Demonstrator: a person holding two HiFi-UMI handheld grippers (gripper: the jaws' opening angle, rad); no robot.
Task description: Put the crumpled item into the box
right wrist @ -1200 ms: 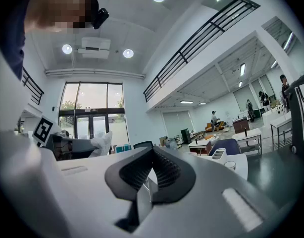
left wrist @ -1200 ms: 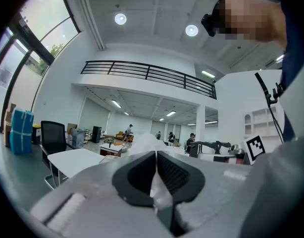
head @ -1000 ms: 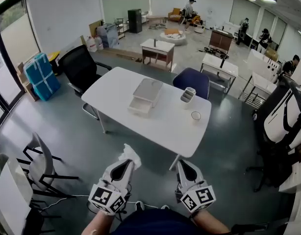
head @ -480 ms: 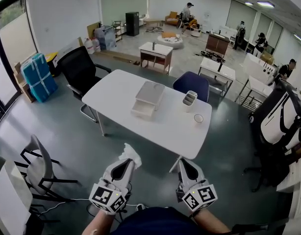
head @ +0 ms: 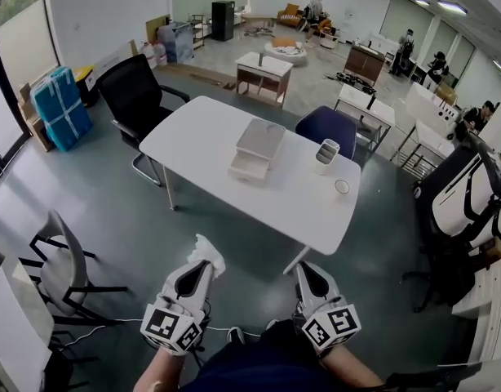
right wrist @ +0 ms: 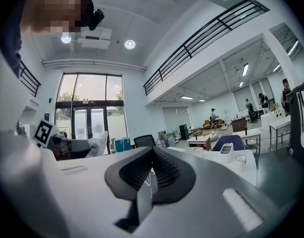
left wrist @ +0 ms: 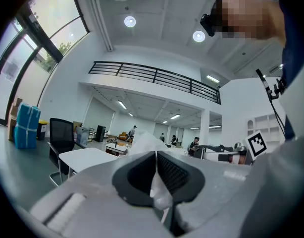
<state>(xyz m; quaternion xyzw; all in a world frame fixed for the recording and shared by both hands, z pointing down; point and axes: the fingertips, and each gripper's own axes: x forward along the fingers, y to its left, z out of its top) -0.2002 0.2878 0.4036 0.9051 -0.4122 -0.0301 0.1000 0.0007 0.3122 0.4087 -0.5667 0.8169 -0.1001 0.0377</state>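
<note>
Left gripper (head: 200,269) pinches the crumpled paper (head: 207,252) by a fold, well apart from the box (head: 254,149) on the worktop (head: 193,133). It looks light and soft, so any fold should hold. Right gripper (head: 306,273) is pressed together, empty.

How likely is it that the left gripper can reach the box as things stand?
Probably not yet: the left gripper, jaws shut on the crumpled item, hangs well short of the table, floor between. Nothing blocks the box itself.
</note>
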